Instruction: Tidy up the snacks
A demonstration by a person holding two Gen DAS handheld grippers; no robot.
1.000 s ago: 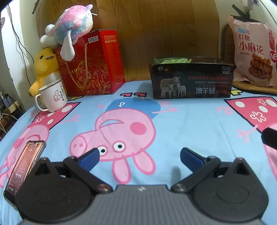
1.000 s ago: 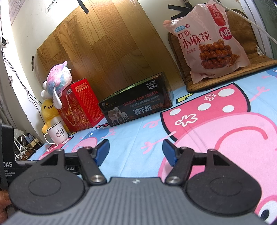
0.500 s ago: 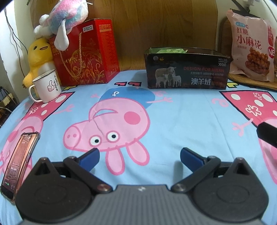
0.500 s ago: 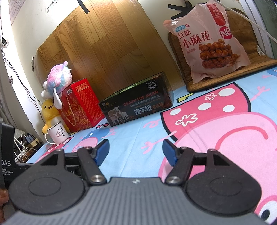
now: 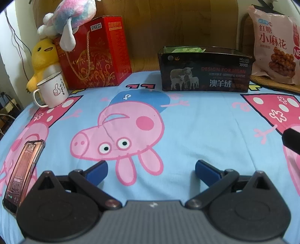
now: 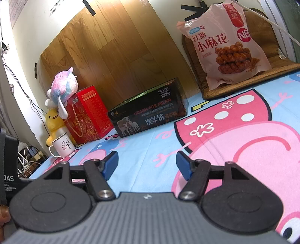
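Leaning upright, long axis vertical, the snack bag (image 6: 225, 43) faces forward — both grippers (image 5: 151, 170) (image 6: 147, 164) gape, empty.

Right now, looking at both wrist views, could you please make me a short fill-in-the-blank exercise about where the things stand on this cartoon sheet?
1. The pastel plush toy lies on top of the ____ gift box.
2. The white mug stands in front of the ____ plush duck.
3. The pink snack bag stands to the ____ of the dark open box.
4. Both the left gripper and the right gripper have jaws that are ____ and empty.

Missing words: red; yellow; right; open
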